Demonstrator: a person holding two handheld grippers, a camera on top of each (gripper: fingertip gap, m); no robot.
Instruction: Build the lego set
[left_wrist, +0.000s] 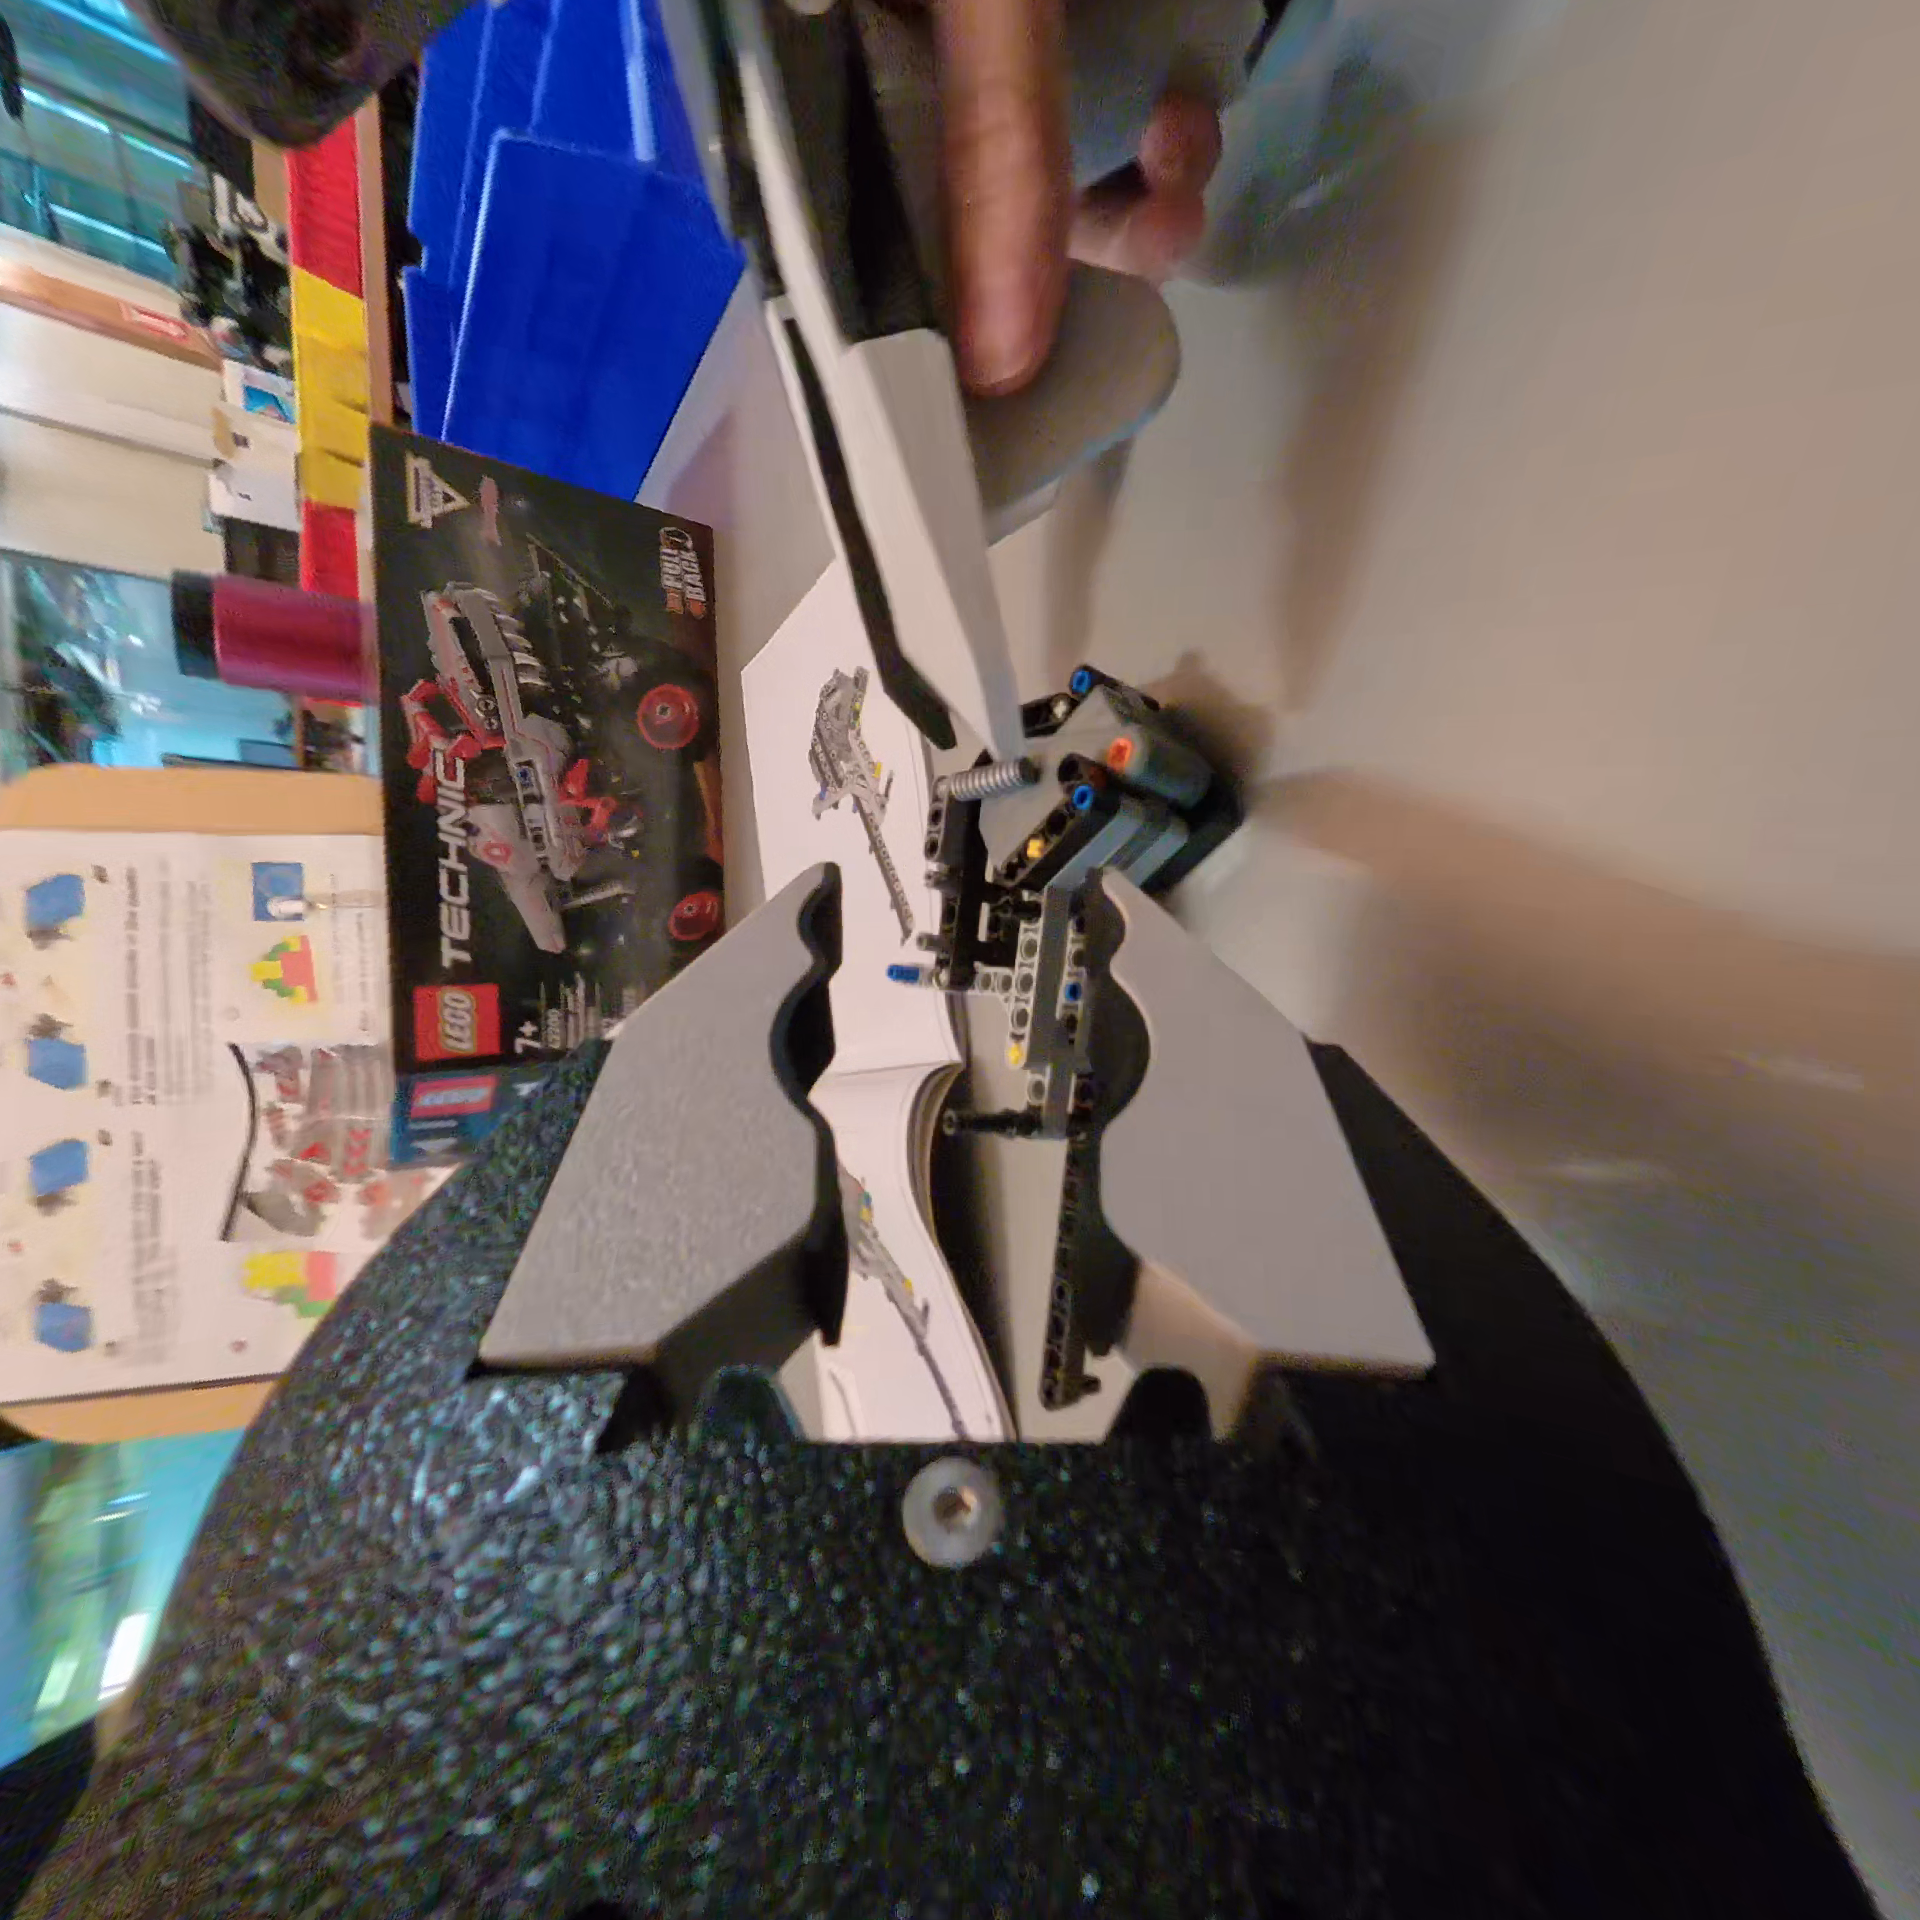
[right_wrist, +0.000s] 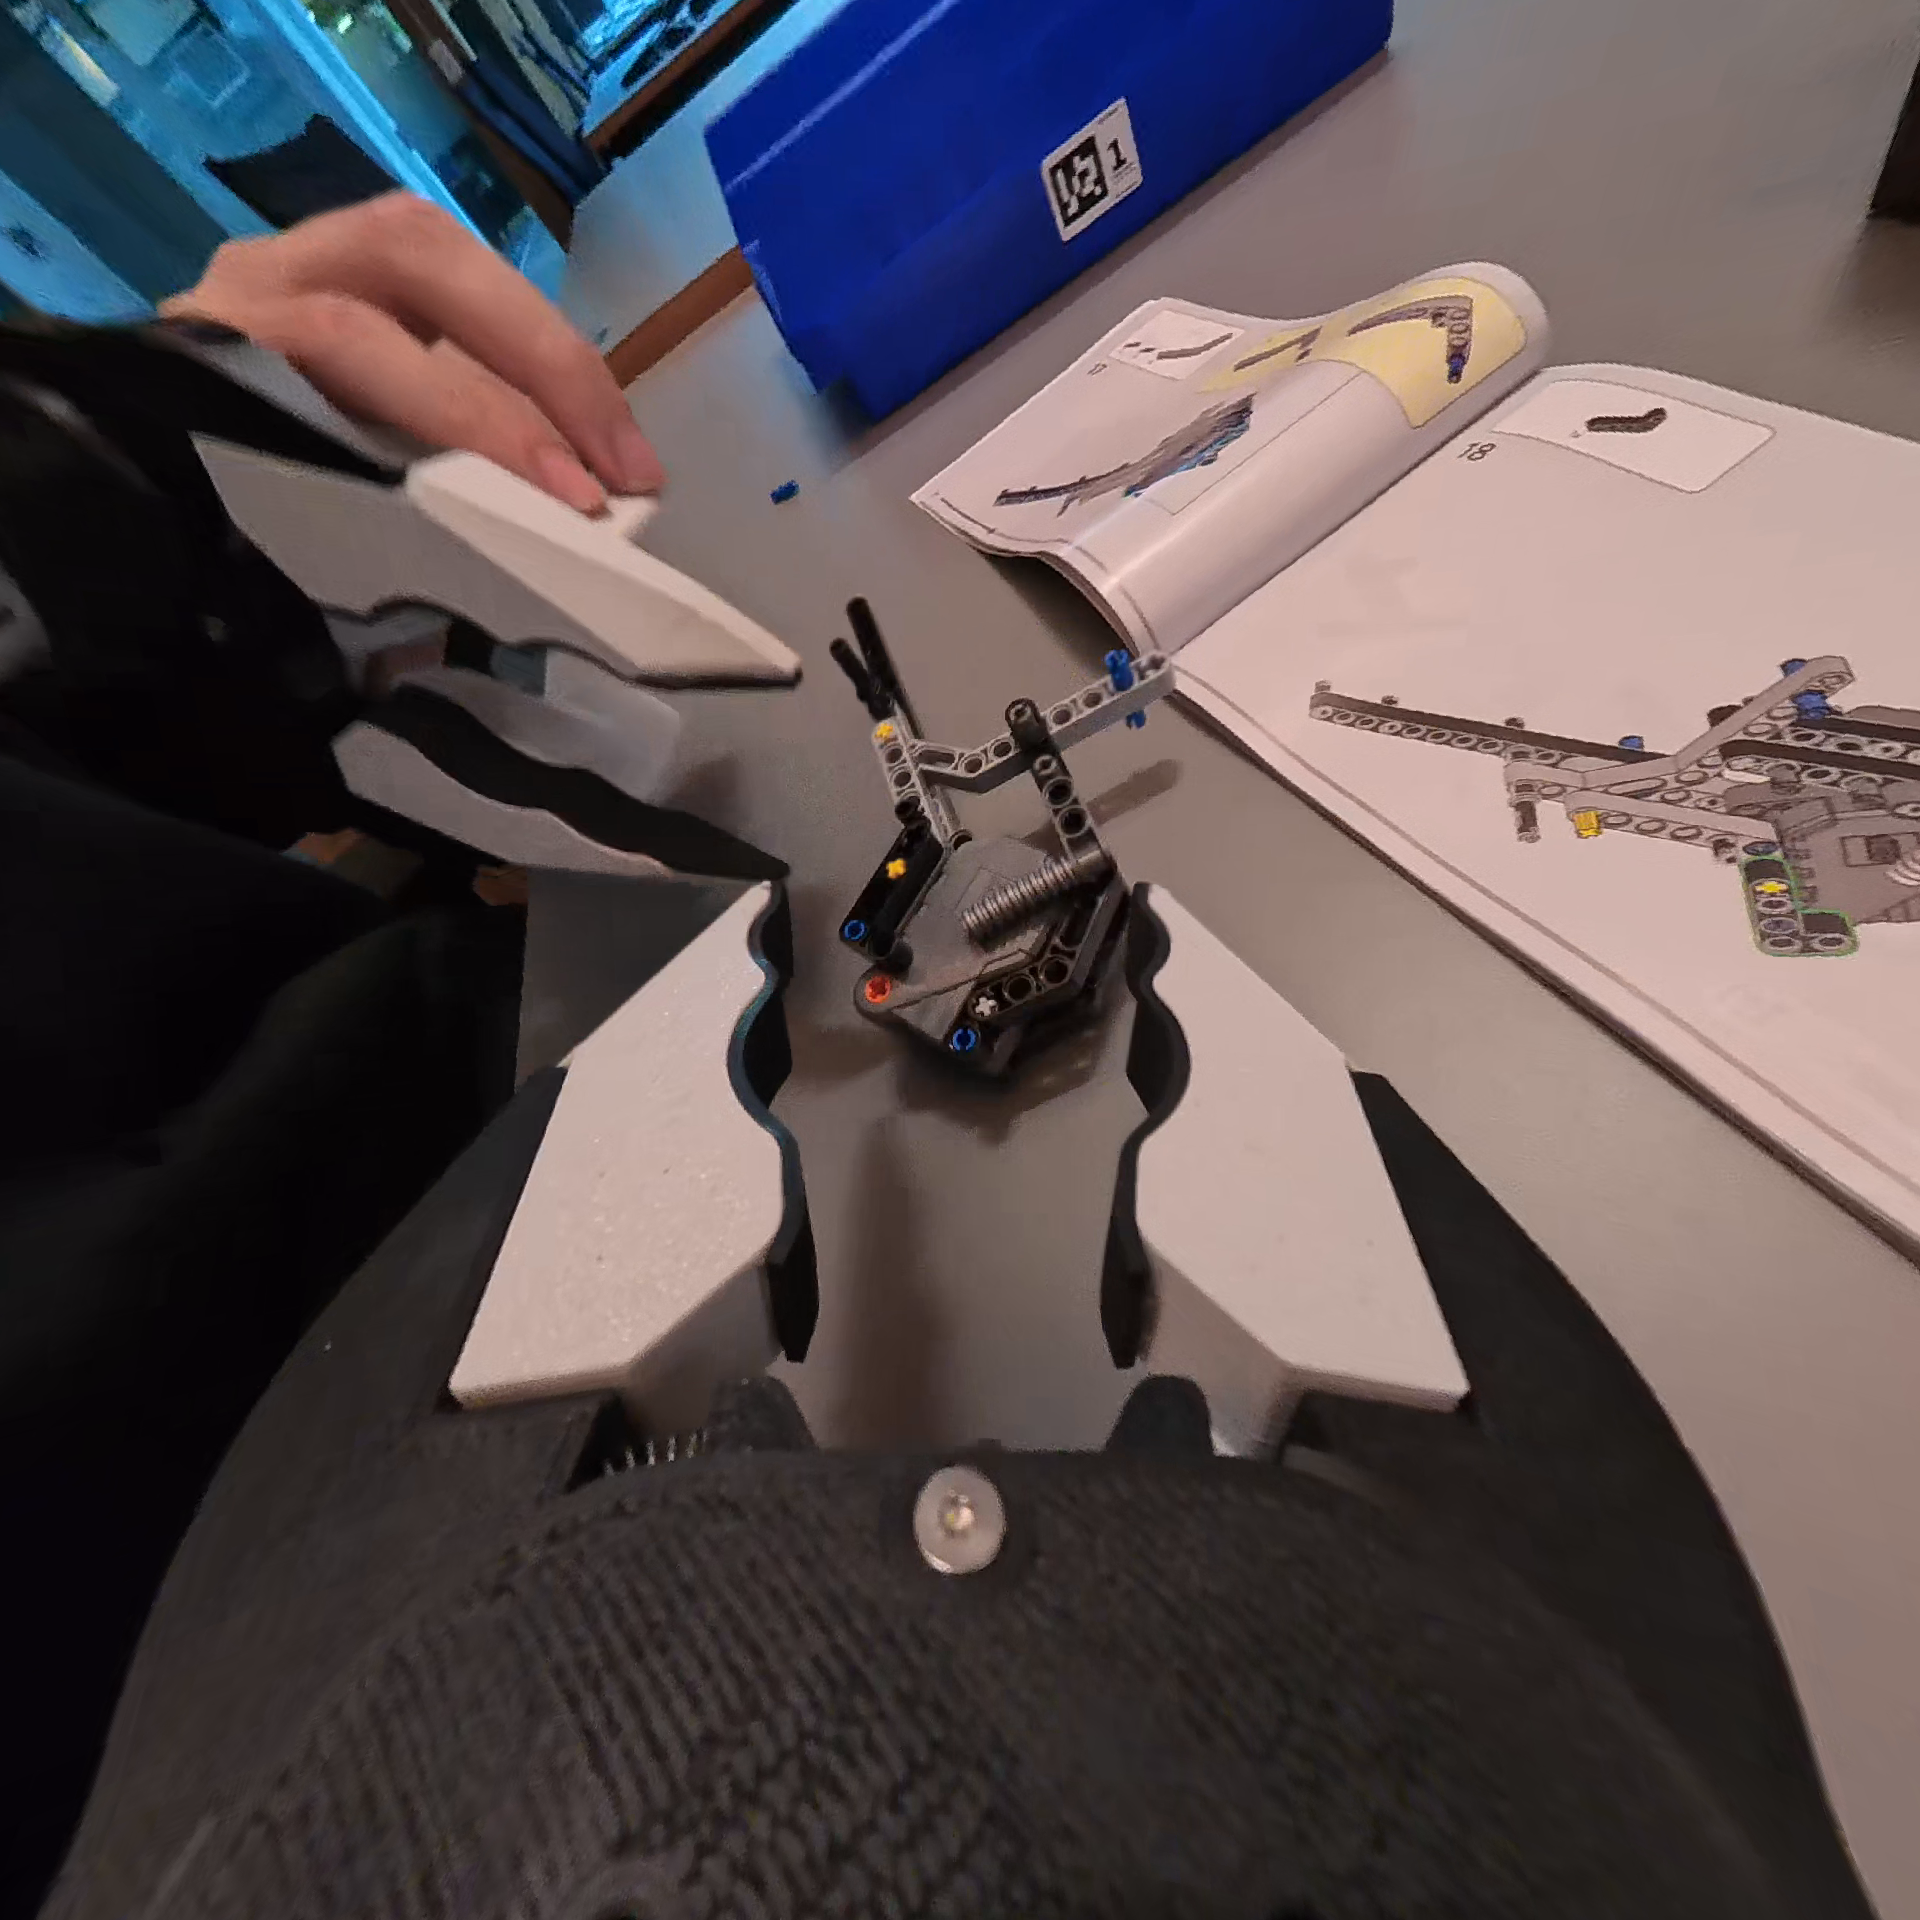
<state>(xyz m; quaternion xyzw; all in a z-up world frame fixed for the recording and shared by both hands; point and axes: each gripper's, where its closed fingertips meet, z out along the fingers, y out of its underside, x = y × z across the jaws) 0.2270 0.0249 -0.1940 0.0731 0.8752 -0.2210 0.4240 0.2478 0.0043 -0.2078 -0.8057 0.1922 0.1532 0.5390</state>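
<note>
A partly built Lego assembly (right_wrist: 977, 914) of grey and black beams, with a metal spring and blue pins, stands on the grey table (right_wrist: 1610, 187). My right gripper (right_wrist: 956, 914) is open, with the assembly's base between its fingertips, close to the right finger. My left gripper (left_wrist: 966, 904) is open; the assembly (left_wrist: 1049, 914) lies between its tips, and a long black beam (left_wrist: 1070, 1257) runs along its right finger. The left gripper also shows in the right wrist view (right_wrist: 788, 769), open beside the assembly, a hand on it. The right gripper's finger (left_wrist: 914, 520) reaches down to the assembly.
The open instruction booklet (right_wrist: 1455, 675) lies right of the assembly and shows in the left wrist view (left_wrist: 831, 748). A blue bin (right_wrist: 1039, 156) stands behind. A small blue pin (right_wrist: 784, 490) lies loose. The Lego box (left_wrist: 540, 779) and a printed sheet (left_wrist: 156, 1091) stand further back. My hands' fingertips stand some 4 cm from each other.
</note>
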